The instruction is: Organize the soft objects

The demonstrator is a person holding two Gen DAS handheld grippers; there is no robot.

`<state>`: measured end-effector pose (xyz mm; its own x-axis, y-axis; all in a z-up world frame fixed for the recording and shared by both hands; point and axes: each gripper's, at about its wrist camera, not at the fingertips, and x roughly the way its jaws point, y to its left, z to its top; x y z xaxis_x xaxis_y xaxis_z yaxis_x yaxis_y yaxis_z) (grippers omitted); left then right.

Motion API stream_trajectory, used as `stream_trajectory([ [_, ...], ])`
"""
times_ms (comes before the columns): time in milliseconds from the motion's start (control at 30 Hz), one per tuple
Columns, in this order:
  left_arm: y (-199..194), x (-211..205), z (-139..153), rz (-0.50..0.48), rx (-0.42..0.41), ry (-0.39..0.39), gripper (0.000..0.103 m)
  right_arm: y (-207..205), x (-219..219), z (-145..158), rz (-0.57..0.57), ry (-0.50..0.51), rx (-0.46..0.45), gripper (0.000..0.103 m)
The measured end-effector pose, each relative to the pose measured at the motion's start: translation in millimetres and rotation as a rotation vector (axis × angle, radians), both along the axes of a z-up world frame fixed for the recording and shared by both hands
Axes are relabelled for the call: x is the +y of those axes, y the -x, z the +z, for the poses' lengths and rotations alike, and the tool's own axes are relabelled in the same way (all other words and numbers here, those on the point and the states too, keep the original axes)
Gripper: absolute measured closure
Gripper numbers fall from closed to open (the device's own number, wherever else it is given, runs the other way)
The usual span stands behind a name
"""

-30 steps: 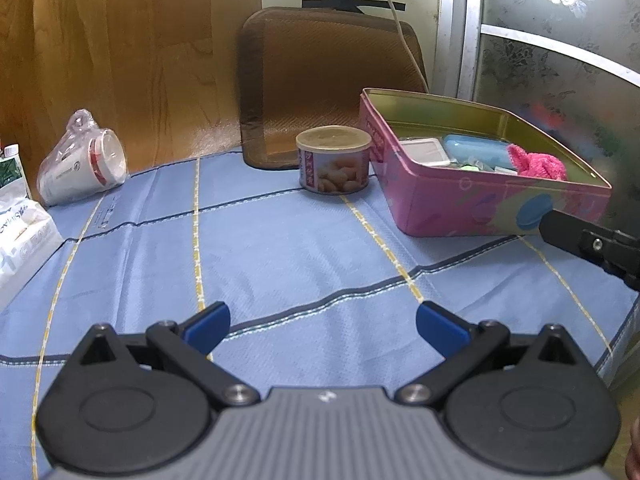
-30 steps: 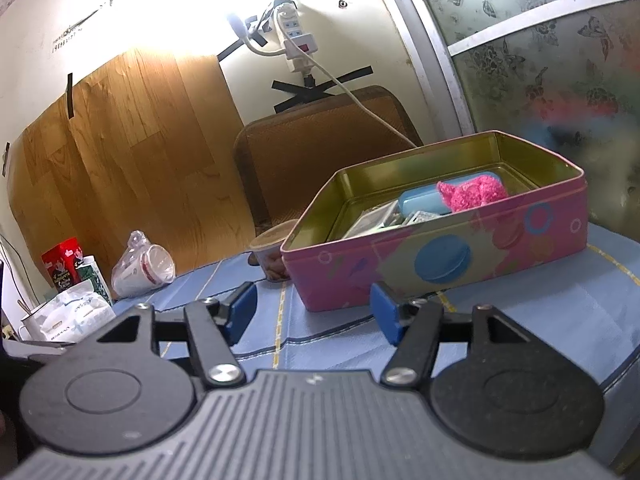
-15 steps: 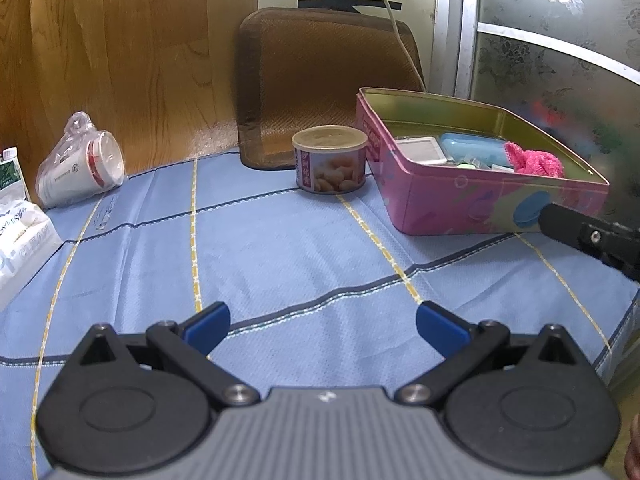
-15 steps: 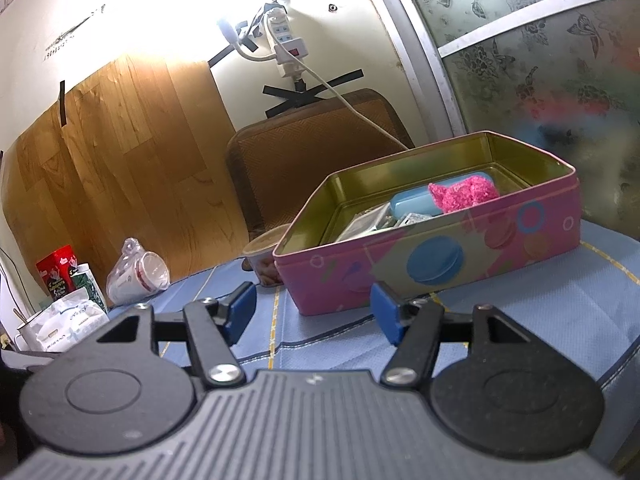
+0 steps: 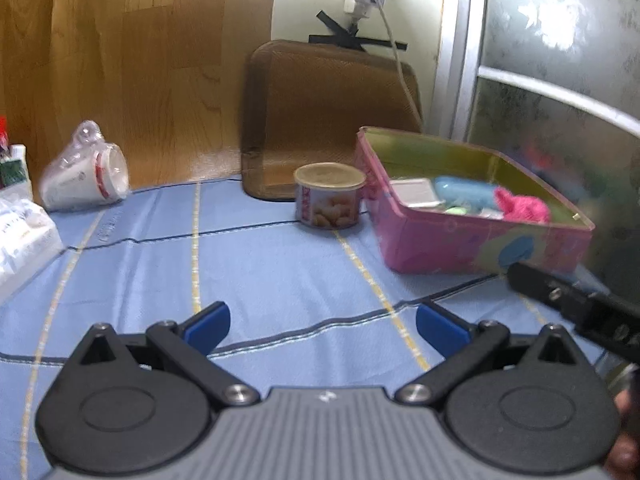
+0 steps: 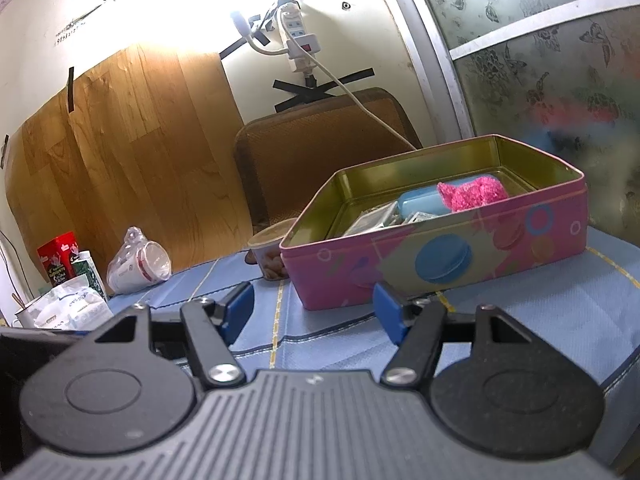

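Note:
A pink tin box (image 5: pixel 460 240) stands open on the blue tablecloth at the right; it also shows in the right wrist view (image 6: pixel 440 256). Inside lie a pink fluffy cloth (image 5: pixel 522 206) (image 6: pixel 474 194), a light blue case (image 5: pixel 460 190) (image 6: pixel 420 202) and some flat packets. My left gripper (image 5: pixel 322 326) is open and empty, low over the cloth, well short of the box. My right gripper (image 6: pixel 314 312) is open and empty just in front of the box's near wall. Part of the right gripper's black finger (image 5: pixel 568 300) shows in the left wrist view.
A round snack tin (image 5: pixel 329 195) stands left of the box. A brown cushion (image 5: pixel 332 120) leans on the wall behind. A wrapped stack of cups (image 5: pixel 84 178) and white packets (image 5: pixel 20 228) lie far left. A power strip (image 6: pixel 298 40) and its cord hang above.
Both grippers have drawn back and tilted upward a little; the box looks slightly farther off in the left view. Both stay open and empty.

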<state>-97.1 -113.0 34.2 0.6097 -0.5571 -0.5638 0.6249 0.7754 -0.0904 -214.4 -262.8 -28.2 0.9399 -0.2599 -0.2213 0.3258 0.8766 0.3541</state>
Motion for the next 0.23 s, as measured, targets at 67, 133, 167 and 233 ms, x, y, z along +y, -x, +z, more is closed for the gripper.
stream_trajectory([
  [67,0.3,1.3,1.3,-0.032,0.025,0.026,0.001,-0.7,1.7,-0.2,0.001,0.005,0.004,0.035],
  [133,3.5,0.4,3.1,-0.039,0.005,0.024,0.001,-1.2,3.2,-0.1,0.0,0.005,0.005,0.034],
  [167,5.1,0.1,3.7,-0.039,-0.009,0.02,0.0,-1.6,3.7,-0.1,0.0,0.006,0.006,0.034],
  [233,6.0,-0.3,4.5,-0.045,-0.019,0.02,0.0,-2.4,3.8,0.2,0.0,0.008,0.007,0.034],
])
